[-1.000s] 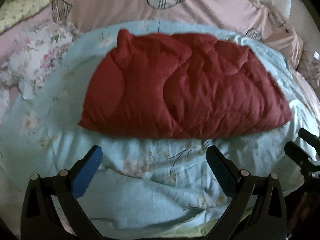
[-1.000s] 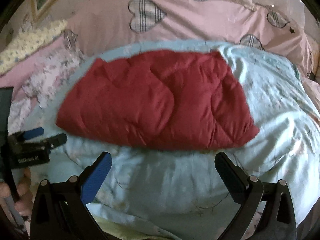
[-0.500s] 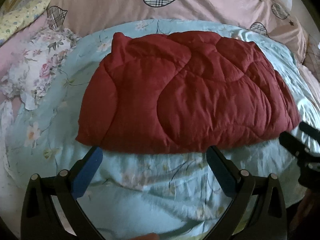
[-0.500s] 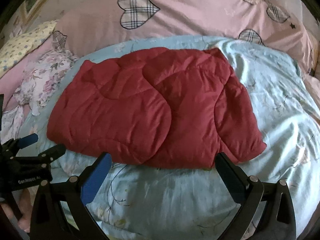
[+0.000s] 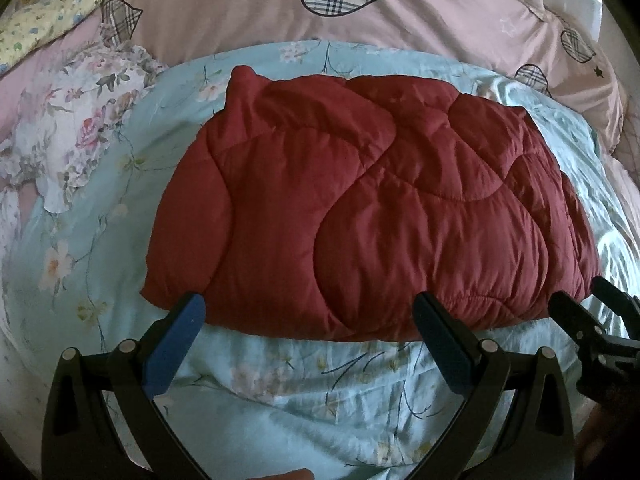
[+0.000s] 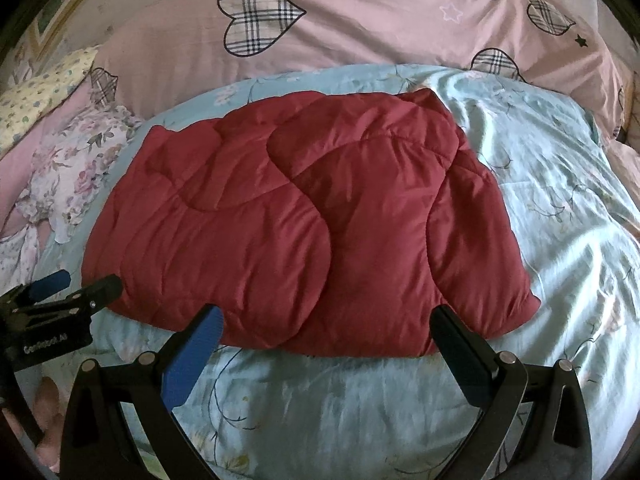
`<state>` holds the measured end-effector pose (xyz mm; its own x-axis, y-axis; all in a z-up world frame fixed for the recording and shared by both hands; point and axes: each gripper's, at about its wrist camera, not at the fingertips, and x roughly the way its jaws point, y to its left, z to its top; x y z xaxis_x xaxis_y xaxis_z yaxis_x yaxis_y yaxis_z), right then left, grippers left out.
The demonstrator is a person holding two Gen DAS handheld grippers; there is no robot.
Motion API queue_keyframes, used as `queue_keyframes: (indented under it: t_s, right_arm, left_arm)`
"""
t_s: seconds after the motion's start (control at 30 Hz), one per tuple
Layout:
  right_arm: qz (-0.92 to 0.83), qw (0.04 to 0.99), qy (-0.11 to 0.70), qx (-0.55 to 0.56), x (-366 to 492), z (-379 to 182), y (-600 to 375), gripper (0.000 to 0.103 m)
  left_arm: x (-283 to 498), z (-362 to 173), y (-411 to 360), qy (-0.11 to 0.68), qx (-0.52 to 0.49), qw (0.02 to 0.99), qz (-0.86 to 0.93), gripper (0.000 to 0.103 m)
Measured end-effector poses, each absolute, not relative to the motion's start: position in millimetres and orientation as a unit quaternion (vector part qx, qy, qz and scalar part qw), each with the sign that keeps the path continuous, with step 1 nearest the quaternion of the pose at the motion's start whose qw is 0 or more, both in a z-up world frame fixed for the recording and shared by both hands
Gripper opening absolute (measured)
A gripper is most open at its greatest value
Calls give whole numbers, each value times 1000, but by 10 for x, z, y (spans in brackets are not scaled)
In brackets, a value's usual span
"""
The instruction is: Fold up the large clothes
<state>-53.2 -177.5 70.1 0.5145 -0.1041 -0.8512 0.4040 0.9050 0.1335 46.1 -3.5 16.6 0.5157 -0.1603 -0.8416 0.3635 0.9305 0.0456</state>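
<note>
Item: red quilted garment [image 5: 372,216], padded, stitched in curved channels, lying spread on the light blue floral bed cover [image 5: 280,380] directly ahead of both tools.

Position: we find its near hem just beyond the tips of the left tool [image 5: 308,316], whose fingers stand wide apart and hold nothing. The right tool [image 6: 328,320] is likewise spread open and empty, its fingertips at or just over the same hem; we cannot tell whether they touch the cloth. Each tool shows at the edge of the other's view, so they sit side by side along the hem.

Handling, as we judge it: soft, puffy, light for its bulk, with a smooth shell likely to slip. It should bend freely but spring back after folding. The layers appear already doubled, so a shallow pinch may catch only the top one.

Where to hold: we favour the near hem, close to its two corners, one per tool, biting deep enough to take the full thickness.

Surroundings: pink bedding with plaid hearts [image 6: 360,20] beyond; a floral white cloth [image 5: 76,128] far left of the left tool.
</note>
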Motion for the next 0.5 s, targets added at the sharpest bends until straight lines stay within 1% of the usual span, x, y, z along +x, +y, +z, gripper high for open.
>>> queue_keyframes:
  t_s: [0.5]
  right_arm:
    - [-149,856,468,163,-435,711,-1829,103]
  left_arm:
    - [490,158,-54,469,107,864,-152,103]
